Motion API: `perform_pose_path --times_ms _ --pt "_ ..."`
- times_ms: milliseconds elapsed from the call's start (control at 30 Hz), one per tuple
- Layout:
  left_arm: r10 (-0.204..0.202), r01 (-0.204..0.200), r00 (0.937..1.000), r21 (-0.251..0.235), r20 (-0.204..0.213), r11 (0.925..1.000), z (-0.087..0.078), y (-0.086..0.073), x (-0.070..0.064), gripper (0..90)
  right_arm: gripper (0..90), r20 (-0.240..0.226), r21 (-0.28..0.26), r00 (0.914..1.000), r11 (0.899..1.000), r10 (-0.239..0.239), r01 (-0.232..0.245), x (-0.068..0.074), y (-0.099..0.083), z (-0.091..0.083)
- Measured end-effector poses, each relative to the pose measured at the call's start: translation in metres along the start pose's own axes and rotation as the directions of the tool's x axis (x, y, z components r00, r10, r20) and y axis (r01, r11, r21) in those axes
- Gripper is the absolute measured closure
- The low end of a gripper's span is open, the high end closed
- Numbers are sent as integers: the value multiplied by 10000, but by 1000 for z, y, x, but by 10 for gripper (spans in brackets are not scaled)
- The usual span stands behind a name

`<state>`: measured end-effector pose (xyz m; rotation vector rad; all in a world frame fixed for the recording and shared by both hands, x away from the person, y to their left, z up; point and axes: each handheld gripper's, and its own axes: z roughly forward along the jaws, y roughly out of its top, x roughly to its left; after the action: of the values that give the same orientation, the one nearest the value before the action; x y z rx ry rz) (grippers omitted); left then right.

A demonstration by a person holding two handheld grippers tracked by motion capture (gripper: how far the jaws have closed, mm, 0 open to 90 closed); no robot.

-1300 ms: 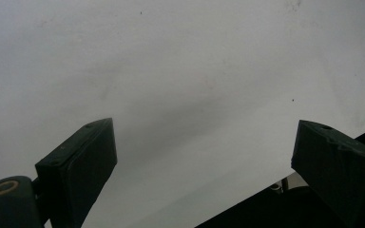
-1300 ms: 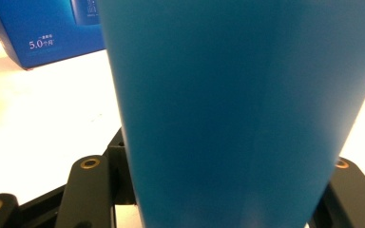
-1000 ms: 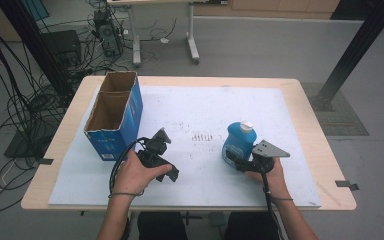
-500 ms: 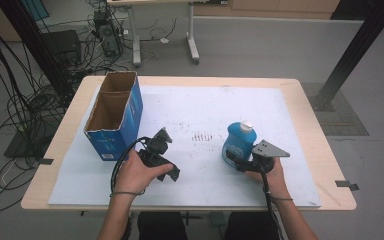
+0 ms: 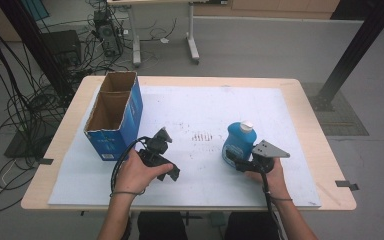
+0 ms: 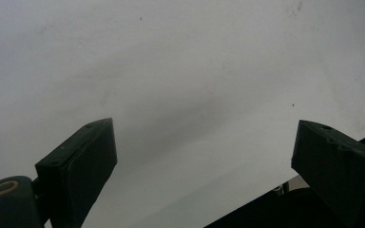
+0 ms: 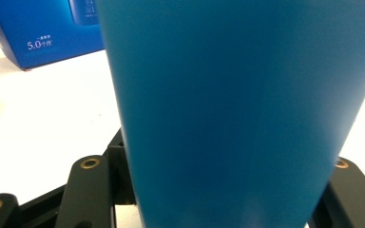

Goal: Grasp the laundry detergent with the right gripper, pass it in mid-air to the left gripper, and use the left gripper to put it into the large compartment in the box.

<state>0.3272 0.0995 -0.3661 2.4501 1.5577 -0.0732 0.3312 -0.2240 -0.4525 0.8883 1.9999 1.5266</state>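
Observation:
A blue bottle with a white cap stands upright on the white sheet at the front right. My right gripper is shut on its lower body from the near side. In the right gripper view the bottle stands close between the two black jaws. My left gripper is held low over the sheet at the front left, well apart from the bottle. Its jaws stand wide open with nothing between them, and in the left gripper view the left gripper looks onto bare white sheet.
An open blue cardboard box stands at the left of the table, just beyond my left hand; the box appears again behind the bottle. A faint patch of dark marks lies mid-sheet. Cables and desk legs crowd the floor beyond the table.

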Motion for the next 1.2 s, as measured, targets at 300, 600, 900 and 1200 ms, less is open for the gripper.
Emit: perform_pose_path --times_ms 300,600,900,1200 --pt "22 -22 10000 -110 29 9999 -1 0 0 82 419 18 -69 10000 10000 -4 4 0 -1 0" --pt "80 -79 9999 -178 66 9998 -3 3 0 82 421 32 -141 10000 9999 -26 26 0 -2 0" --pt "262 -260 9996 -173 75 9995 -4 6 1 83 424 -25 -122 10000 9999 10 -11 0 -1 0" --pt "653 -653 9979 -481 -13 9967 -25 13 -2 83 426 -217 77 9998 10000 43 -41 -5 7 -5"
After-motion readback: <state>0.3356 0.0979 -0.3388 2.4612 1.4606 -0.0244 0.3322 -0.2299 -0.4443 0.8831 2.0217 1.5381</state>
